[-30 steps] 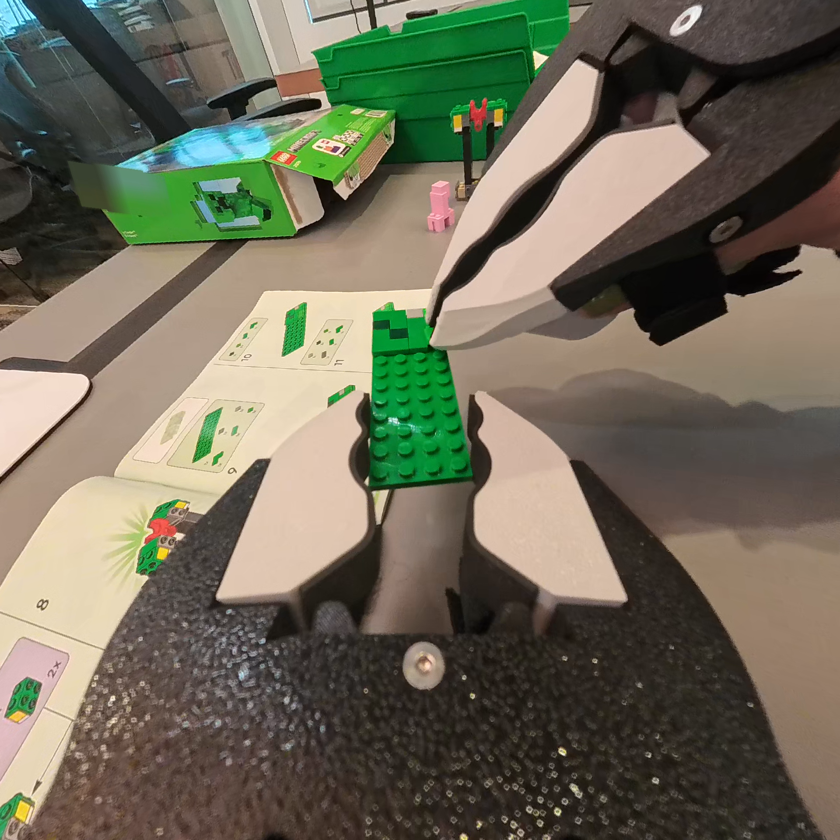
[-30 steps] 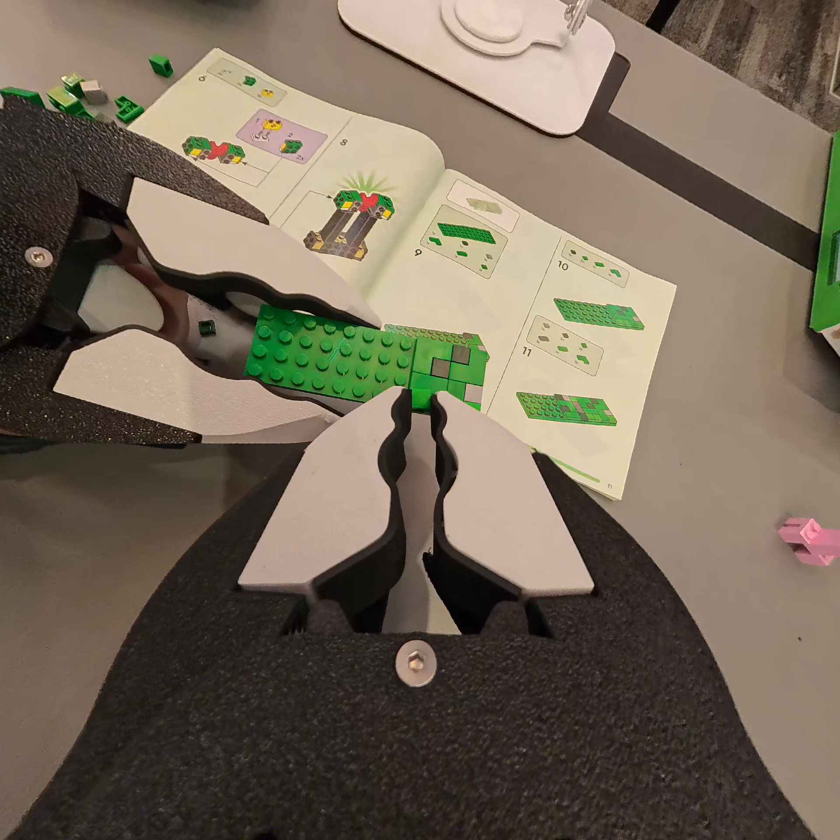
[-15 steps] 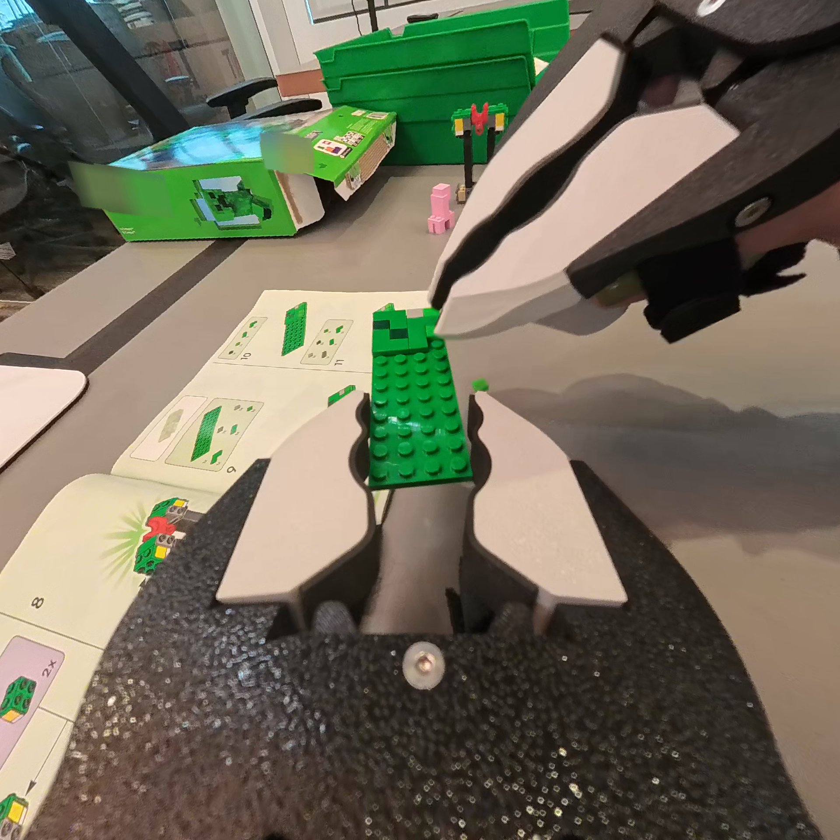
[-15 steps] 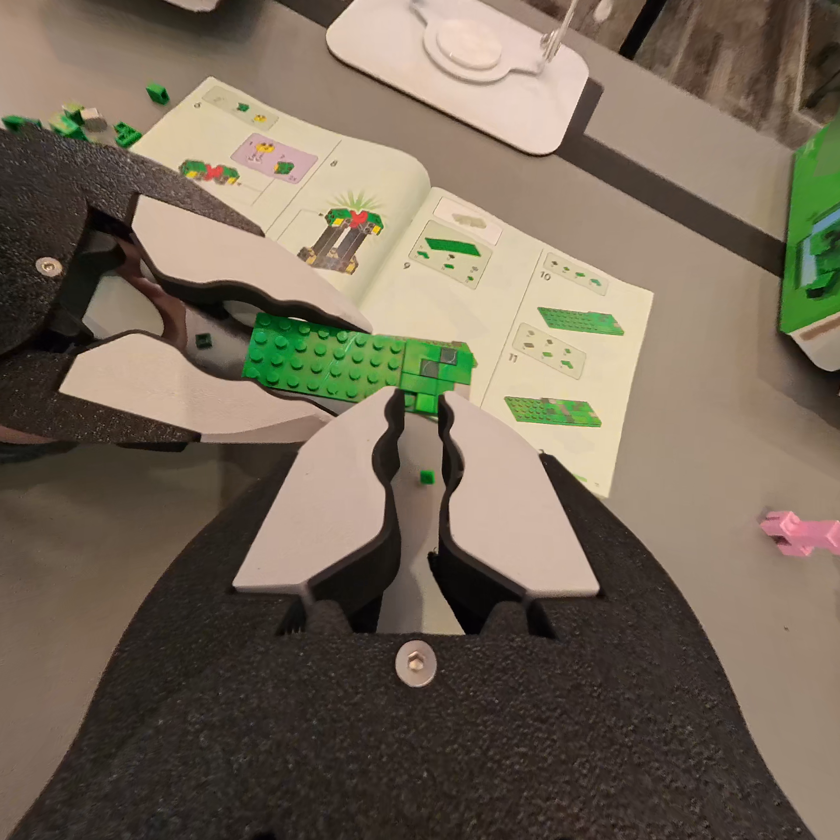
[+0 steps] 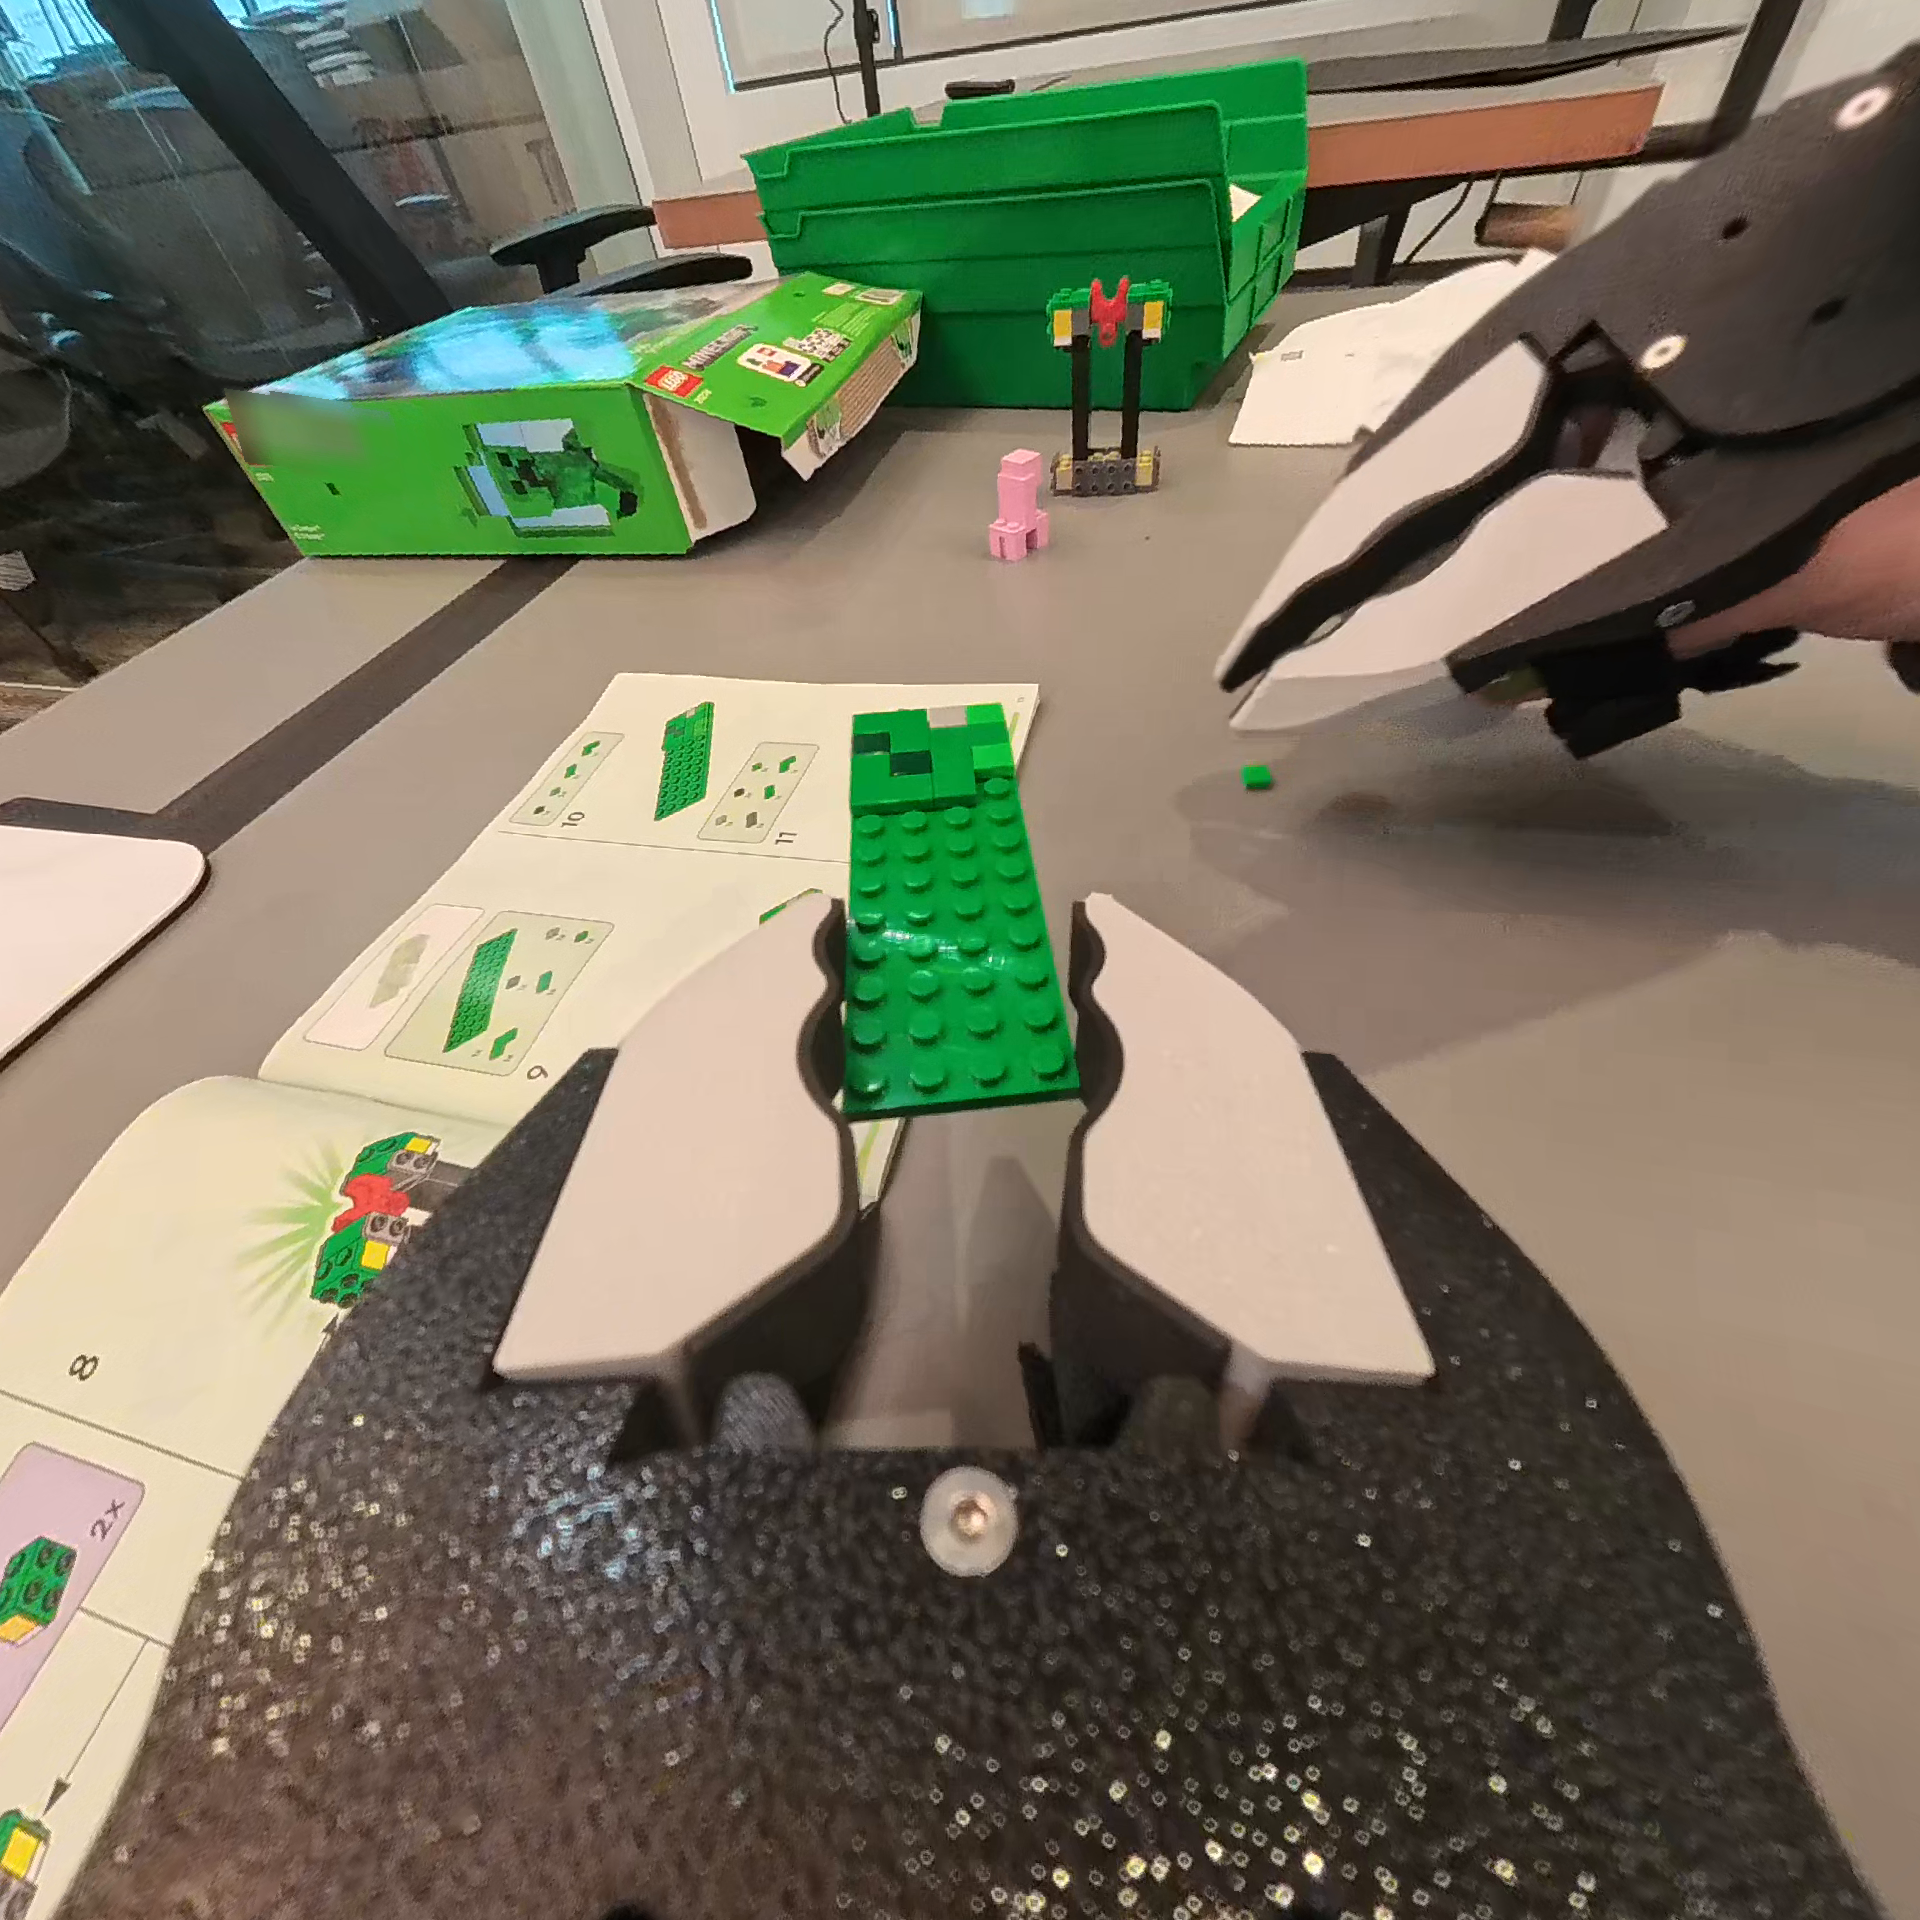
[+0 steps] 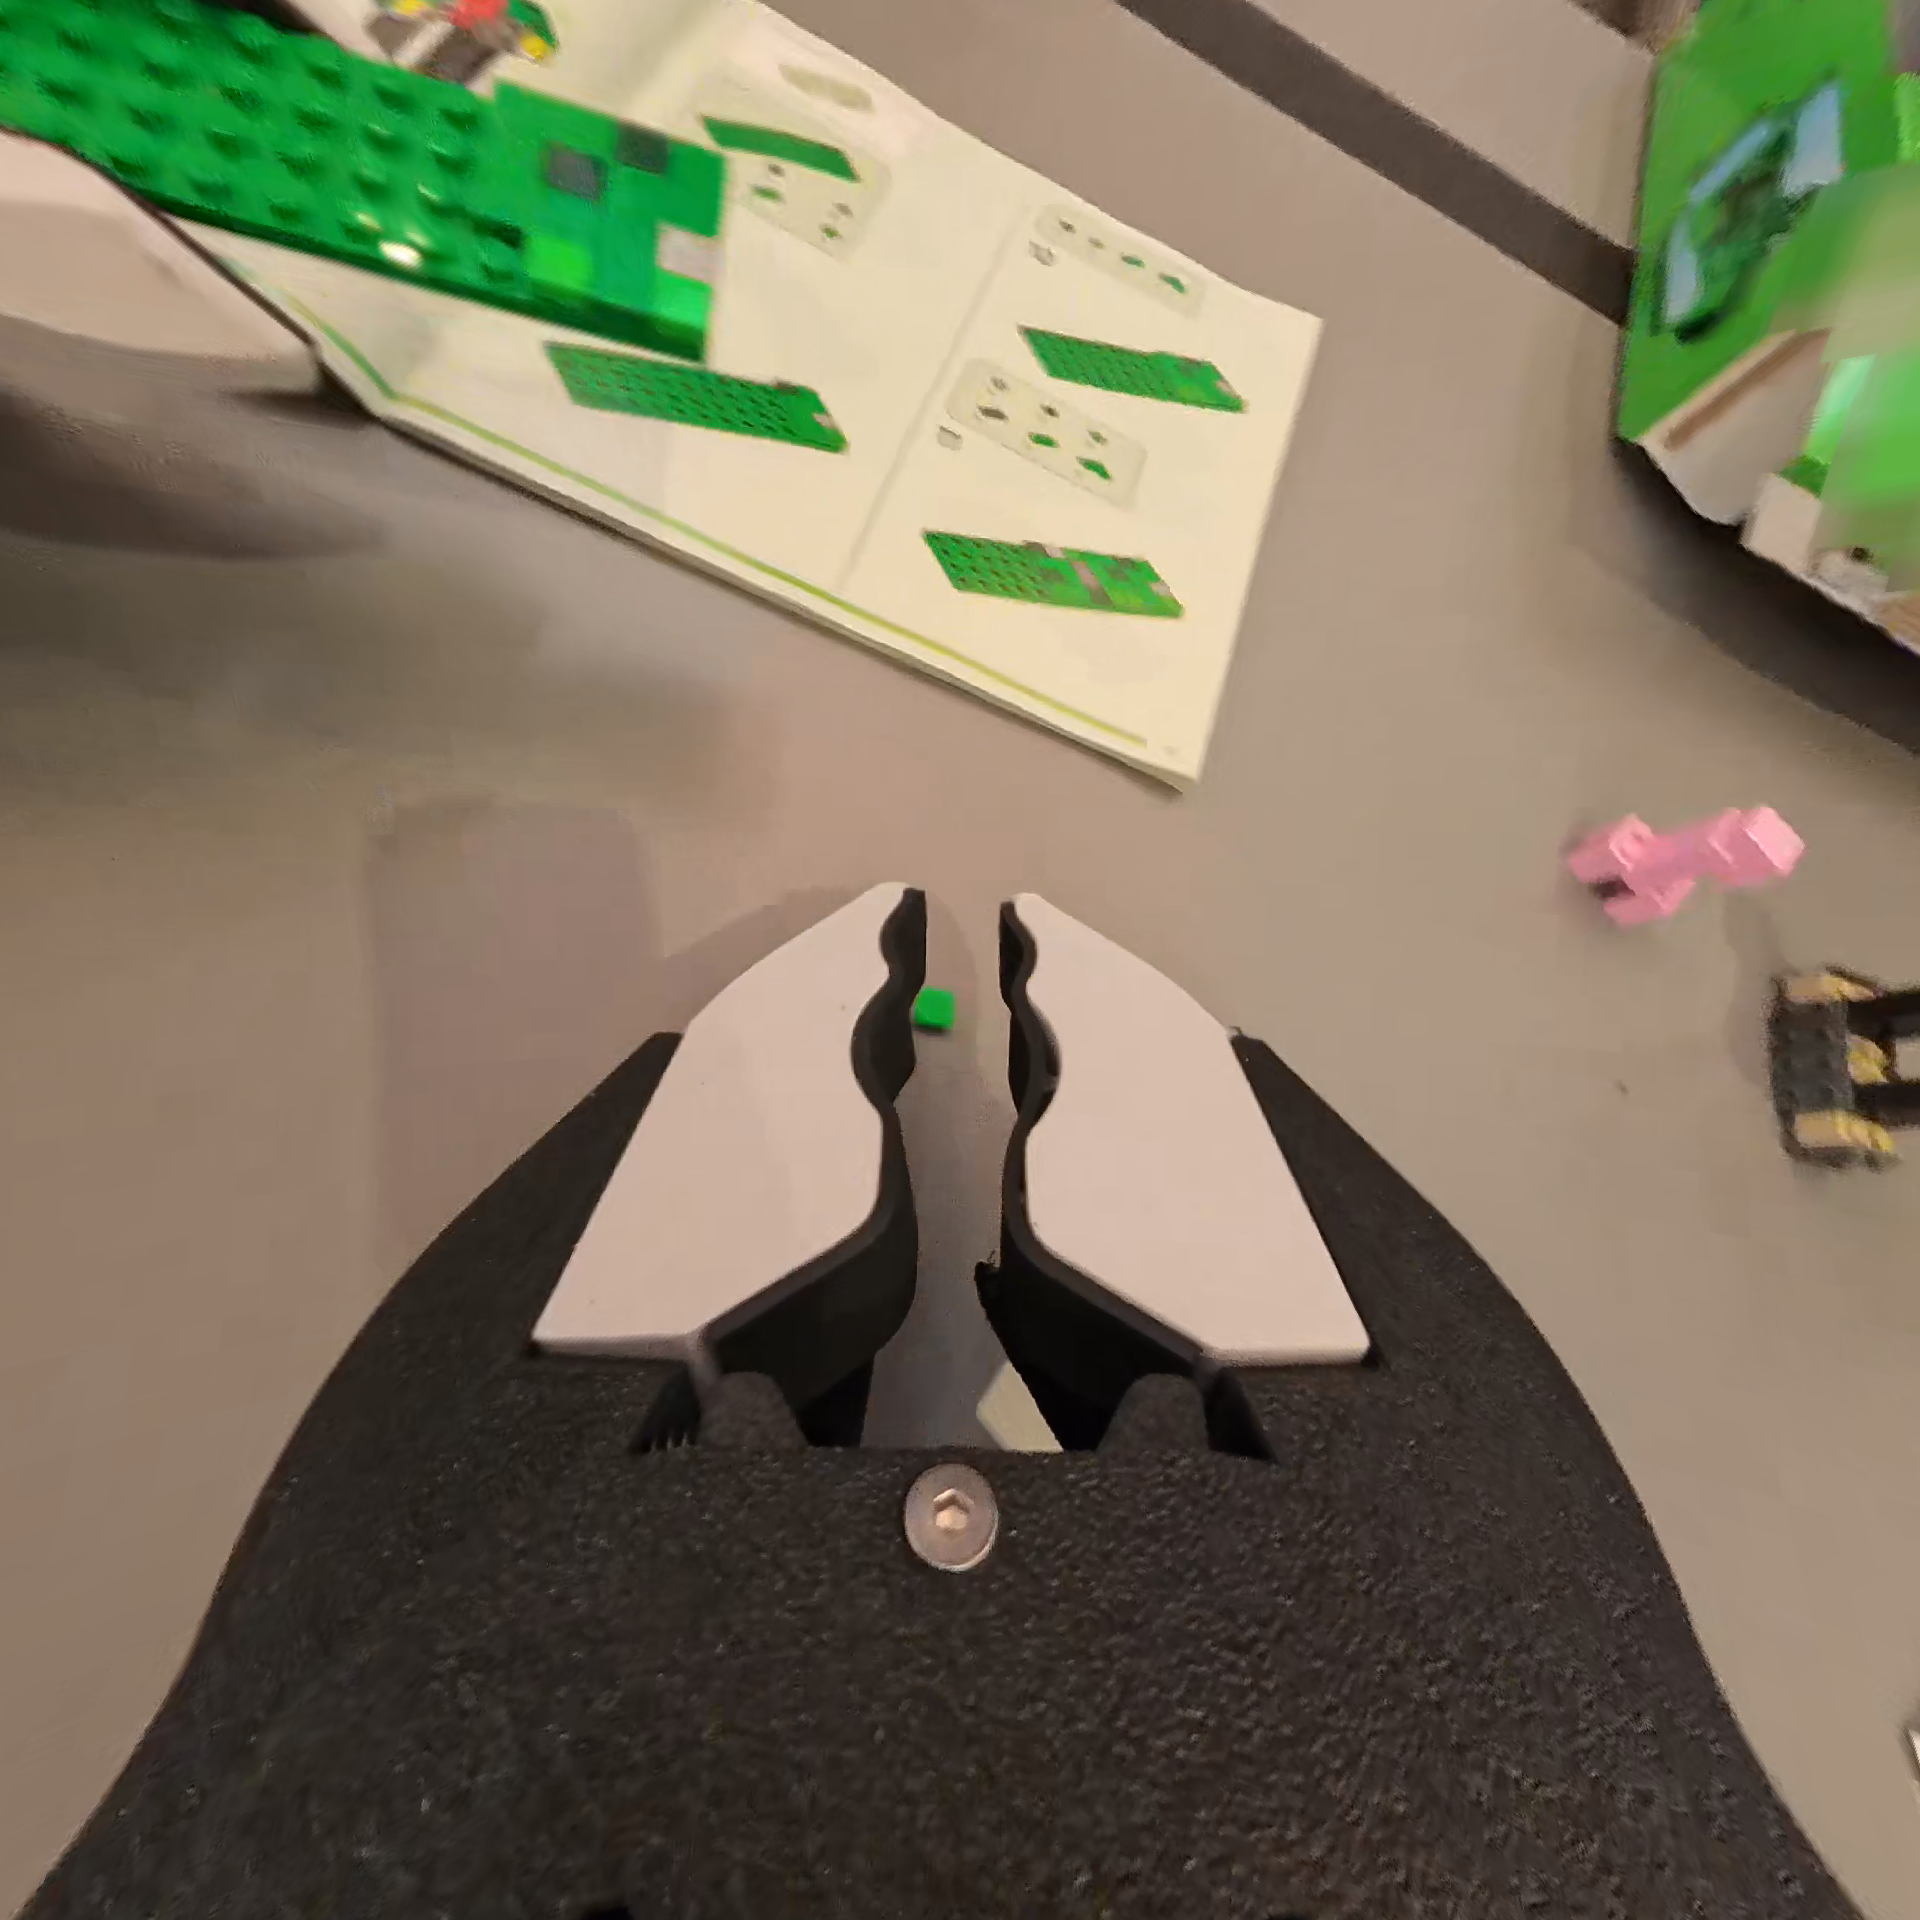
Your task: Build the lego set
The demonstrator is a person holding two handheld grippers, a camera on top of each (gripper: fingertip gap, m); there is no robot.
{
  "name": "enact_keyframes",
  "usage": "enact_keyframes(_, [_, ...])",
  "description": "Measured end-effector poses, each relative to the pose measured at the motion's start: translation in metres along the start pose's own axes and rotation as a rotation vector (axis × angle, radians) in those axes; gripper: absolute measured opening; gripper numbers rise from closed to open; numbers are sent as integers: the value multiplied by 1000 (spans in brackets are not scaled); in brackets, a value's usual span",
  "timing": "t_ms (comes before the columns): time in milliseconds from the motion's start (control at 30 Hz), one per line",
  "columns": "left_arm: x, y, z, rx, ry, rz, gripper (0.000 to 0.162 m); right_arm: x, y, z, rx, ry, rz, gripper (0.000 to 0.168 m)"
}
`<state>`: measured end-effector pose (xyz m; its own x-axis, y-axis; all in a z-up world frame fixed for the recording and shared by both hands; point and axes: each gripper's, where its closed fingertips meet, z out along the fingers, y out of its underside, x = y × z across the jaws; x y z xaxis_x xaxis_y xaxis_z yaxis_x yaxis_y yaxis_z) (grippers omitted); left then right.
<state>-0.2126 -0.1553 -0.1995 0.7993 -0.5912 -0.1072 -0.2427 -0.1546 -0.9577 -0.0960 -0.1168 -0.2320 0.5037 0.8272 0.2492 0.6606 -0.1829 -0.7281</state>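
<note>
Two grippers: my left gripper point(image 5: 956, 914) clamps the green baseplate point(image 5: 951, 935) at frame centre, level above the tabletop point(image 5: 1558, 1039); my right gripper point(image 6: 961, 904) tilts downward, slightly parted, over a tiny green tile point(image 6: 933, 1009).

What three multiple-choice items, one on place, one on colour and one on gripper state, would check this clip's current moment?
1. Where does the small loose green piece lie?
A. on the bare table
B. on the booklet
C. in the box

2. What colour is the small figure near the black-legged model?
A. blue
B. pink
C. white

3. How does the left gripper stand?
A. wide open and empty
B. shut on the booklet
C. shut on the green plate

Answers: 1 A, the piece sits on grey table between the right gripper fingers, clear of the booklet. 2 B, the figure is pink in both views. 3 C, its fingers press both long edges of the plate.
</note>
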Motion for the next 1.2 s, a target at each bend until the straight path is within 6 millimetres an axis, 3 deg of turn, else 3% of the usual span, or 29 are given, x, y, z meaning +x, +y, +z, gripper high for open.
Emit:
enact_keyframes(167, [2, -1, 0, 4, 13, 6, 40, 40, 21, -29, 108, 174, 32, 13])
enact_keyframes(267, [3, 0, 1, 1, 16, 14, 40, 27, 28, -33, 120, 28, 98, 7])
enact_keyframes(367, [4, 0, 1, 1, 15, 29, 40, 11, 35, -22, 35, -65, 150, 11])
enact_keyframes(567, [5, -1, 0, 3, 22, 28, 40, -4, 29, 0, -31, -77, 125, 14])
enact_keyframes(1200, [-1, 0, 0, -1, -16, 2, 40, -7, 29, 10, -81, -126, 156, 7])
